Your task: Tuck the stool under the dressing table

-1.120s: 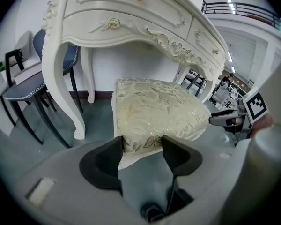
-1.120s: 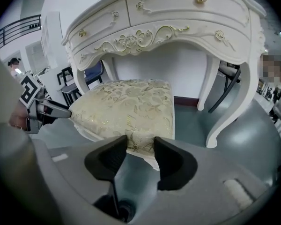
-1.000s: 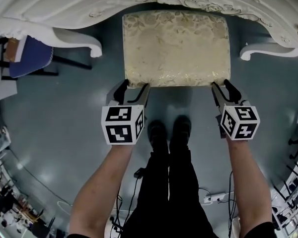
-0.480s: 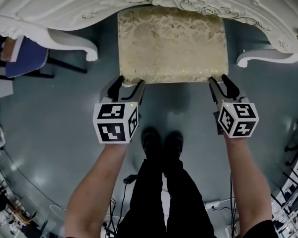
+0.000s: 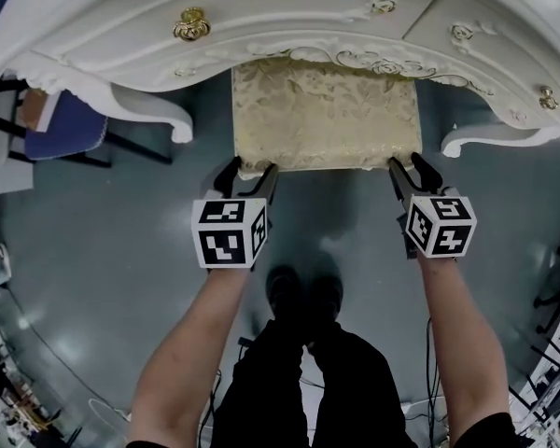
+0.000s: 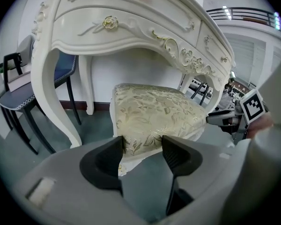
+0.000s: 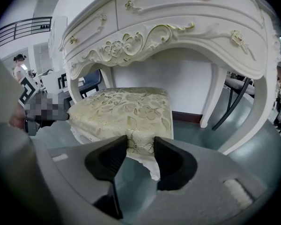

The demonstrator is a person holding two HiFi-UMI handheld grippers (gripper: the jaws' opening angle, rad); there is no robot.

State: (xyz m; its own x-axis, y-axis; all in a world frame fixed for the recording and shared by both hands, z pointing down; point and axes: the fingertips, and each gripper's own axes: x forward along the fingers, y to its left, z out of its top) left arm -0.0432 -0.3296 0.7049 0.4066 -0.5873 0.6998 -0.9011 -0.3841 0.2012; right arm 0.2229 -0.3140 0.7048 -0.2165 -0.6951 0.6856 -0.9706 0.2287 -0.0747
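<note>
Ahead, cream brocade stool (image 5: 327, 119) lies partly under white carved dressing table (image 5: 261, 26); left tool (image 5: 252, 171) and right tool (image 5: 411, 166) seemingly clamp its near corners.

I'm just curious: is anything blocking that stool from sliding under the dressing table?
Nothing visible does. The stool sits partly under the dressing table, in the gap between its legs, with open space behind it.

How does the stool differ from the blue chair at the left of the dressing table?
The stool has a cream, gold-patterned seat and white frame; the blue chair has a dark blue seat and thin black legs. The stool sits partly under the dressing table, the left gripper and right gripper closed on its near corners; the blue chair stands beside the table's leg, untouched. Both rest on the grey floor.
</note>
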